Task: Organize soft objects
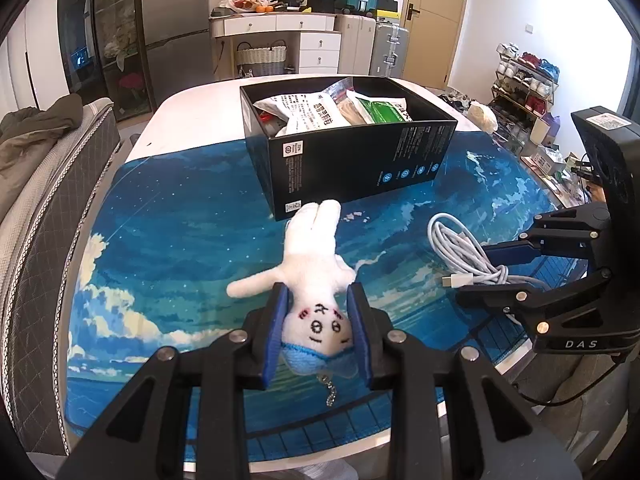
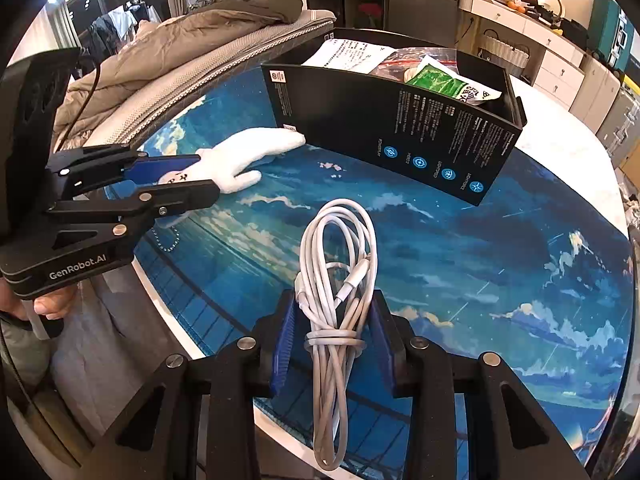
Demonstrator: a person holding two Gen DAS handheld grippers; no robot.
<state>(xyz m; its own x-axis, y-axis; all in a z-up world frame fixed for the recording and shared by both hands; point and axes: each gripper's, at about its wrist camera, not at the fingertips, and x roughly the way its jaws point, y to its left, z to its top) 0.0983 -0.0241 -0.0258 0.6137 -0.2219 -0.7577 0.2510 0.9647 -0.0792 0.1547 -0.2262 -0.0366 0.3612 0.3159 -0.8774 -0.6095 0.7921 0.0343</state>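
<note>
A white plush rabbit with a blue cap (image 1: 310,276) lies on the blue mat, its legs touching the black box (image 1: 352,160). My left gripper (image 1: 318,300) is shut on the rabbit's head; it also shows in the right wrist view (image 2: 188,178). A bundled white charging cable (image 2: 340,272) lies on the mat. My right gripper (image 2: 334,312) has its blue pads on both sides of the bundle, closed on it; it also shows in the left wrist view (image 1: 486,270). The box holds several snack packets (image 1: 320,114).
The blue sky-print mat (image 1: 180,240) covers a white round-cornered table (image 1: 192,100). A mattress with a coat (image 1: 40,148) lies along the left. A shoe rack (image 1: 524,84) stands at right, a dresser and suitcases behind.
</note>
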